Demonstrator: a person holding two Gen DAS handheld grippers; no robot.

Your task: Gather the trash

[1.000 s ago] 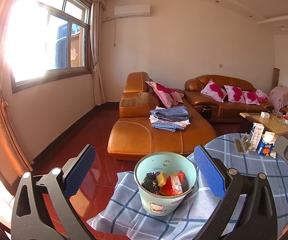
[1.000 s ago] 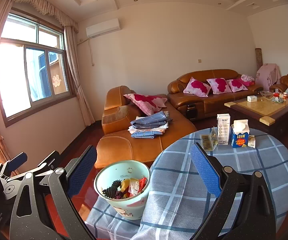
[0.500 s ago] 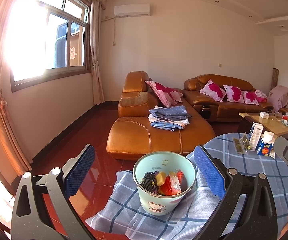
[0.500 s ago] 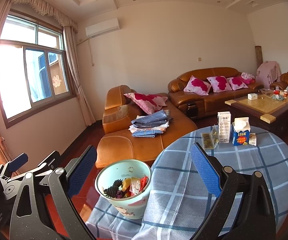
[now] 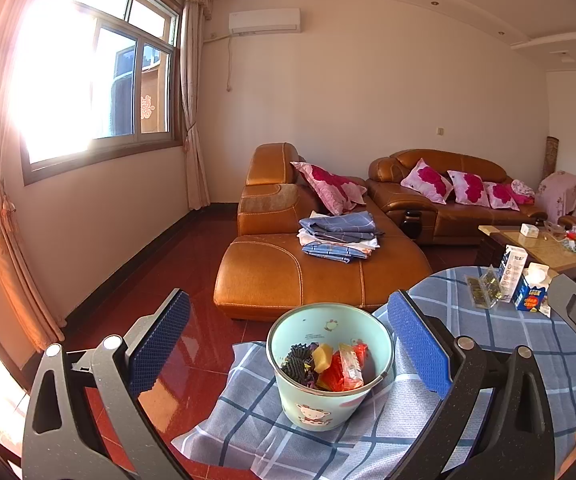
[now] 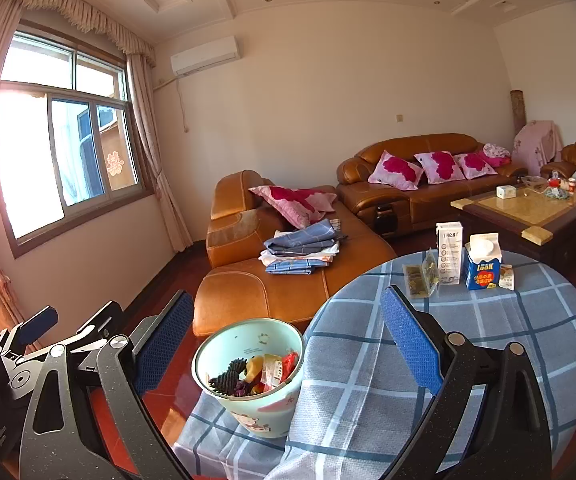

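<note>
Two claws hang wide apart and empty at the near edge of the round worktop (image 6: pixel 488 344): the left claw (image 5: pixel 288 344) frames the mint bucket (image 5: pixel 328 400), the right claw (image 6: pixel 284 336) sits just to its right. The bucket, already holding wrappers (image 5: pixel 346 368) and other scraps, stands on the checked cloth (image 6: pixel 368 400) right where it drapes over the rim. Farther back, near the opposite edge, stand a white carton (image 6: pixel 449 252), a blue milk carton (image 6: pixel 483 266) and clear packets (image 6: pixel 420 278), likely the trash left to gather. Beyond lies the leather sofa (image 5: pixel 308 272). Reaching across could snag or tug the loose cloth and tip the bucket off the edge; a hurried pinch might topple the upright cartons.
</note>
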